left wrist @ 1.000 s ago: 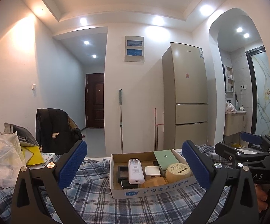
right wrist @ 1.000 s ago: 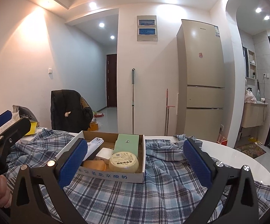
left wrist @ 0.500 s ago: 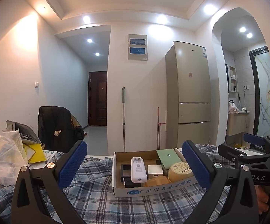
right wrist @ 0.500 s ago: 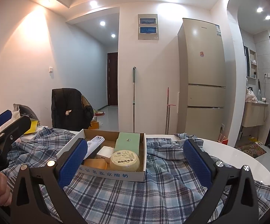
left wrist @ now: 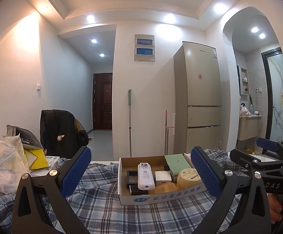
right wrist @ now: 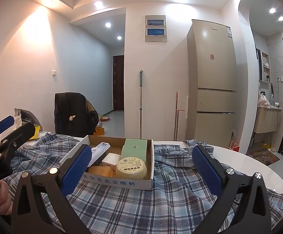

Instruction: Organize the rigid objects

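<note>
Left to right across the tabletop (right wrist: 258, 167), which is round, white and partly draped in a blue plaid cloth (right wrist: 141, 200). At far left, clear of the work area, lie a crumpled plastic bag (left wrist: 2, 163) and a yellow packet (left wrist: 35, 159). The left hand-held gripper (left wrist: 141, 172) is held level above the cloth with its blue pads spread wide and nothing between them, framing the shallow cardboard box (left wrist: 161, 196) ahead. The box sits on the cloth near the table's middle and holds all the rigid items, packed close so that each stays reachable from above: a black tray (left wrist: 132, 177); a white remote control (left wrist: 145, 175) lying lengthwise over it; a small white cube adapter (left wrist: 162, 177); an orange soap-like block (left wrist: 164, 188); a pale green flat case (left wrist: 176, 162) leaning at the rear; and a round cream jar (left wrist: 189, 177) with a printed label at the right end. The right hand-held gripper (right wrist: 142, 170) is likewise agape and empty, aimed at the box's right portion. The scene fits either items already gathered or items awaiting removal and sorting.
</note>
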The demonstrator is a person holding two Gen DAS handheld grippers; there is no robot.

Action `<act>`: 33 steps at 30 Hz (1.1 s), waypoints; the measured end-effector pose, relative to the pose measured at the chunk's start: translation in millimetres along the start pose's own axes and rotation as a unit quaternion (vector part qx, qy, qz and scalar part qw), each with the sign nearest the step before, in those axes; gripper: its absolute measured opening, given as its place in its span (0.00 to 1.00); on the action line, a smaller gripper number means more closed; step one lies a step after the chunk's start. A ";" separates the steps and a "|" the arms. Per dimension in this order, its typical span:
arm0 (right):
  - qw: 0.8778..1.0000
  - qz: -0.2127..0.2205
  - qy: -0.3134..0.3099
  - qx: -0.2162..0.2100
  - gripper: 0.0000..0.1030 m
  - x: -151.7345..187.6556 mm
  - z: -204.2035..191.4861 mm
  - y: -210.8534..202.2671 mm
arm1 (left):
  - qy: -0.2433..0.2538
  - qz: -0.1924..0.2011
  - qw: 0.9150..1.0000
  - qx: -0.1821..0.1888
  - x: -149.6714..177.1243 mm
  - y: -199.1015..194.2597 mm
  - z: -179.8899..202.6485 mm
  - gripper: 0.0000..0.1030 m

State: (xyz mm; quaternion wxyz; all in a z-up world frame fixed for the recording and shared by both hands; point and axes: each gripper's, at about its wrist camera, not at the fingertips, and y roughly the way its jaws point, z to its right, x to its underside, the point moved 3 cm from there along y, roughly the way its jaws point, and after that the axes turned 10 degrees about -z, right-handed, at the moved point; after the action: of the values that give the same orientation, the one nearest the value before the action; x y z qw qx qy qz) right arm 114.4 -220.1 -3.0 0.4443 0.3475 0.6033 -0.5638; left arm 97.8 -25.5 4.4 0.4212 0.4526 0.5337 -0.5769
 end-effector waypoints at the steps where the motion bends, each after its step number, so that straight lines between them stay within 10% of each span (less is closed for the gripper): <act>1: 1.000 0.000 0.000 0.000 0.99 0.0 -0.1 0.0 | -0.001 -0.001 1.000 0.000 0.0 -0.2 0.3 1.00; 33: 1.000 0.003 -0.007 -0.003 0.99 -1.2 -3.0 -1.7 | -0.001 0.000 1.000 0.008 -1.4 2.7 -1.7 1.00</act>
State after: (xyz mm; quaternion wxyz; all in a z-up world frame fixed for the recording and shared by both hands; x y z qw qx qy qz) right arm 112.8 -217.2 -1.4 0.4512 0.3440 0.6006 -0.5633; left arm 100.9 -24.0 5.1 0.4178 0.4554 0.5287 -0.5818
